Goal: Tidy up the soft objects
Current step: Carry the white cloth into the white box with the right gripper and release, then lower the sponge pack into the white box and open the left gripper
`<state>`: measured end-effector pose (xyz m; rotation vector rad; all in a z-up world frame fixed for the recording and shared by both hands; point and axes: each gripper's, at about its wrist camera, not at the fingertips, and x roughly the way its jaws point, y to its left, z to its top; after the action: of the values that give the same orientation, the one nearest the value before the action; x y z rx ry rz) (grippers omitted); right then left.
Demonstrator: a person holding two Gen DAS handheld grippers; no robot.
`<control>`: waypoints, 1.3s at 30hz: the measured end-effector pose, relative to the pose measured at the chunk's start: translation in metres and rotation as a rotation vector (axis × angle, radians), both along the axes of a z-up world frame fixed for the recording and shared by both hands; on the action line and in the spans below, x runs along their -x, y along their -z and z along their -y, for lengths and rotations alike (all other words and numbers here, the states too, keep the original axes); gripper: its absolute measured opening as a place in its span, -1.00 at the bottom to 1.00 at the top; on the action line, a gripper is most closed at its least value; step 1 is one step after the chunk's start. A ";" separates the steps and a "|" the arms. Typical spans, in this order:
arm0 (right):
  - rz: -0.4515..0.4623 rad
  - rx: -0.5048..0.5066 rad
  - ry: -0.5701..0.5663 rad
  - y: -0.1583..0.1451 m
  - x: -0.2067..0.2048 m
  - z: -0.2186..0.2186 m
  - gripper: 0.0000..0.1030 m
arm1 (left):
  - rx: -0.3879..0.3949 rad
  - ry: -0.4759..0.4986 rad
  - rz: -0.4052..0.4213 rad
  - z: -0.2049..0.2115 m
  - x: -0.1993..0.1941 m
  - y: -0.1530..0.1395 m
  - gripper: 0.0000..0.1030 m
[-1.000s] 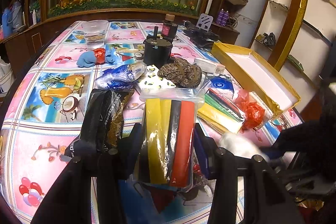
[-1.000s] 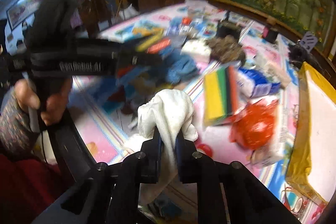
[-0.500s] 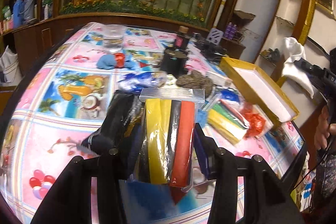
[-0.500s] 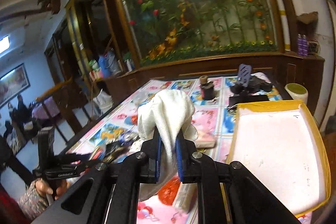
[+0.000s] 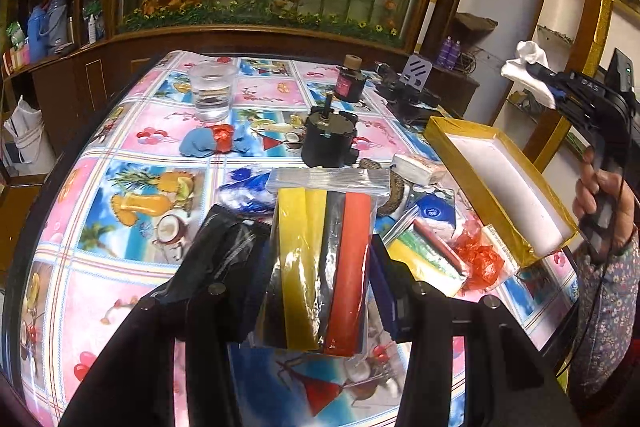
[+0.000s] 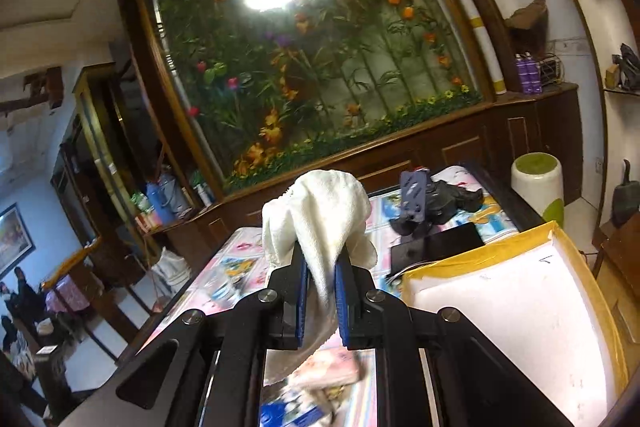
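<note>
- We have lifted the right gripper well clear of the table since a second ago, when it was low over the clutter; its fingers are narrowed onto the white cloth, which drapes over the tips; in the left wrist view the cloth now hangs high beyond the table's right edge, above the far end of the gold box; we judge the cloth is picked and on its way to that box, with the drop not yet made.
- Our left gripper has barely shifted over the second; its fingers are set fairly wide and clasp the clear bag of coloured strips, upright over the near edge, yellow, black and red showing; a black packet lies against its left finger; we cannot tell if that packet is gripped too.
- The table wears a pink and blue picture oilcloth; the gold box, white inside and empty as far as we see, sits along the right edge.
- Mid-table stands a black canister; toward the far edge a clear cup and a small dark bottle; a blue cloth with a red piece lies left of the canister.
- Near the right edge lie a pack of coloured sponges and a red plastic bag, still to be sorted.
- Behind the far edge rises a large flower panel in a dark wood frame.
</note>
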<state>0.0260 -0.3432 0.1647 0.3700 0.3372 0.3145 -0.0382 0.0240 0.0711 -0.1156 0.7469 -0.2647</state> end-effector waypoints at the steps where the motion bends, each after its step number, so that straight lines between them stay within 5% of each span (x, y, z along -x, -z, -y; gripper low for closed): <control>1: -0.020 -0.015 0.005 0.001 -0.010 0.008 -0.75 | 0.001 0.010 -0.004 0.007 -0.005 -0.004 -0.10; 7: -0.176 -0.132 0.055 0.036 -0.052 0.080 -0.76 | 0.000 0.155 0.006 0.088 -0.045 -0.034 -0.10; 12: -0.327 -0.135 0.162 0.068 -0.073 0.122 -0.76 | 0.050 0.279 -0.013 0.180 -0.094 -0.045 -0.10; 20: -0.450 -0.129 0.265 0.096 -0.088 0.148 -0.76 | 0.019 0.314 -0.132 0.300 -0.177 -0.008 -0.10; 31: -0.532 -0.085 0.327 0.116 -0.094 0.146 -0.66 | 0.028 0.243 -0.270 0.321 -0.215 0.039 -0.08; 33: -0.533 -0.080 0.333 0.114 -0.093 0.145 -0.50 | 0.021 0.240 -0.257 0.323 -0.211 0.037 0.15; 35: -0.522 -0.085 0.340 0.111 -0.090 0.145 -0.04 | 0.023 0.235 -0.229 0.322 -0.207 0.034 0.48; 39: -0.445 -0.082 0.376 0.098 -0.079 0.145 0.13 | 0.046 0.234 -0.214 0.315 -0.196 0.029 0.52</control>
<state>0.1049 -0.4882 0.0662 0.5752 0.6802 -0.1282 0.1579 -0.2911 0.0424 -0.1010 0.9683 -0.4979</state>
